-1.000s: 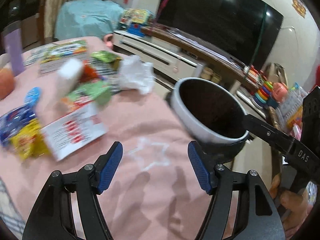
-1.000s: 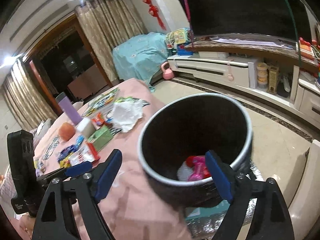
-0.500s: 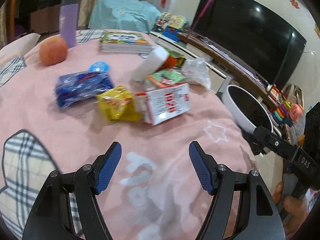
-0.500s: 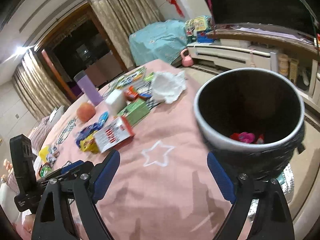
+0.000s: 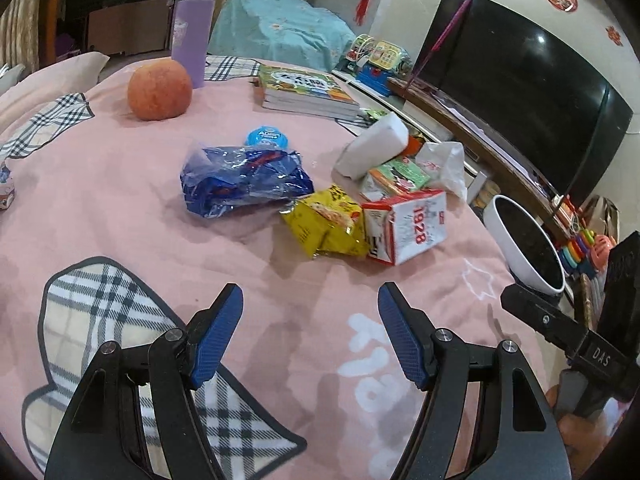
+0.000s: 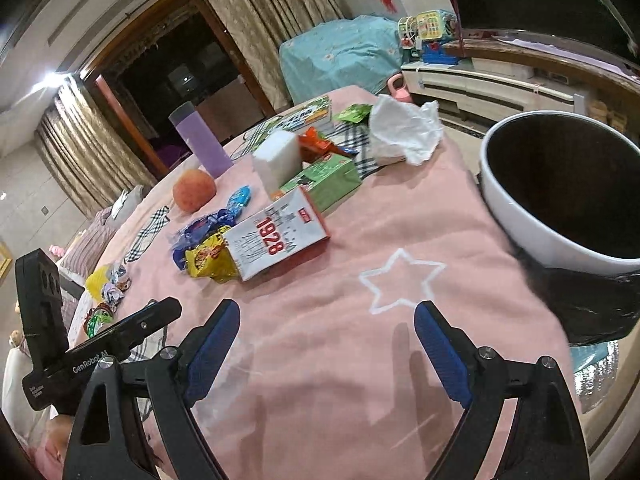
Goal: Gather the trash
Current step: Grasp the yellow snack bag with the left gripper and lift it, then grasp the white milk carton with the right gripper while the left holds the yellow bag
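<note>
Trash lies in a heap on the pink tablecloth [image 5: 120, 208]: a blue wrapper [image 5: 244, 178], a yellow snack bag [image 5: 326, 222], a white-and-red carton marked 1928 [image 5: 410, 230] [image 6: 278, 238], a green box [image 6: 326, 180], a white block [image 6: 278, 160] and a crumpled white bag [image 6: 404, 130]. The white bin with a black liner [image 6: 536, 224] [image 5: 524, 248] stands off the table's right edge. My left gripper [image 5: 310, 324] hovers open over bare cloth, short of the yellow bag. My right gripper [image 6: 326, 340] is open too, over the white star, with nothing between its fingers.
An orange fruit [image 5: 159, 89], a purple bottle [image 5: 192, 34] and a stack of books [image 5: 306, 92] sit at the table's far side. Small wrappers [image 6: 108, 292] lie near the left edge. A TV and a low cabinet [image 6: 500, 80] stand beyond.
Both grippers have swung away from the bin and back over the table. The bin has slid to the right in both views, and the trash heap now lies ahead of the left gripper.
</note>
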{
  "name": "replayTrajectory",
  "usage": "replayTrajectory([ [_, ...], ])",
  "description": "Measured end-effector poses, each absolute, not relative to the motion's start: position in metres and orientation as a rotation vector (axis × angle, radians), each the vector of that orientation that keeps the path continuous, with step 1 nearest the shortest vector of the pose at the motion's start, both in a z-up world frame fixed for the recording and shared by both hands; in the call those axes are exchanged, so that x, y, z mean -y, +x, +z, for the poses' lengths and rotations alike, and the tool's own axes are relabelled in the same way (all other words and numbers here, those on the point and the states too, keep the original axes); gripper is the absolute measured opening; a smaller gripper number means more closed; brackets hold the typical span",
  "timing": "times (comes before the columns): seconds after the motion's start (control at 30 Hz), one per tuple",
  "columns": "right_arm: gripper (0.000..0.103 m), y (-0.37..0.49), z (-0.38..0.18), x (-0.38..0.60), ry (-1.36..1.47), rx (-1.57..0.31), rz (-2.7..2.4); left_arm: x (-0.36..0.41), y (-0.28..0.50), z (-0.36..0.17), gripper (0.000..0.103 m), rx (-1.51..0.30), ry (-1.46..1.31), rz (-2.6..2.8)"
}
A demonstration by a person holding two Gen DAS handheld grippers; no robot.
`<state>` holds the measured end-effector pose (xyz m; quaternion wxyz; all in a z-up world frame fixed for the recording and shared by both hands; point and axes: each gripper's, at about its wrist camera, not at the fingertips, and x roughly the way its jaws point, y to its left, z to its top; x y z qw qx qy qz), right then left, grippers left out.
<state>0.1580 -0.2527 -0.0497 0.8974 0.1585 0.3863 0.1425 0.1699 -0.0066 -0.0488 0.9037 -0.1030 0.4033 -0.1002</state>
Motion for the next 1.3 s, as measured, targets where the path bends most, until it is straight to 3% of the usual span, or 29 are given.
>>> replayTrajectory([
  [0.4,0.090,0.175,-0.062,0.249,0.361,-0.825,0.267,0.009,0.213,-0.057,0.070,-0.851,-0.283,-0.242],
  [0.47,0.090,0.178,-0.063,0.248,0.369,-0.828,0.268,0.011,0.221,-0.061,0.054,-0.858,-0.277,-0.241],
  [0.53,0.090,0.182,-0.063,0.246,0.372,-0.829,0.276,0.012,0.228,-0.068,0.029,-0.881,-0.279,-0.250],
  [0.57,0.090,0.184,-0.063,0.245,0.372,-0.829,0.281,0.011,0.230,-0.071,0.022,-0.892,-0.284,-0.253],
  [0.67,0.090,0.192,-0.062,0.242,0.371,-0.825,0.294,0.006,0.229,-0.075,0.012,-0.892,-0.309,-0.266],
  [1.3,0.091,0.240,-0.076,0.206,0.622,-0.896,0.361,-0.026,0.192,-0.067,0.011,-0.851,-0.309,-0.223],
])
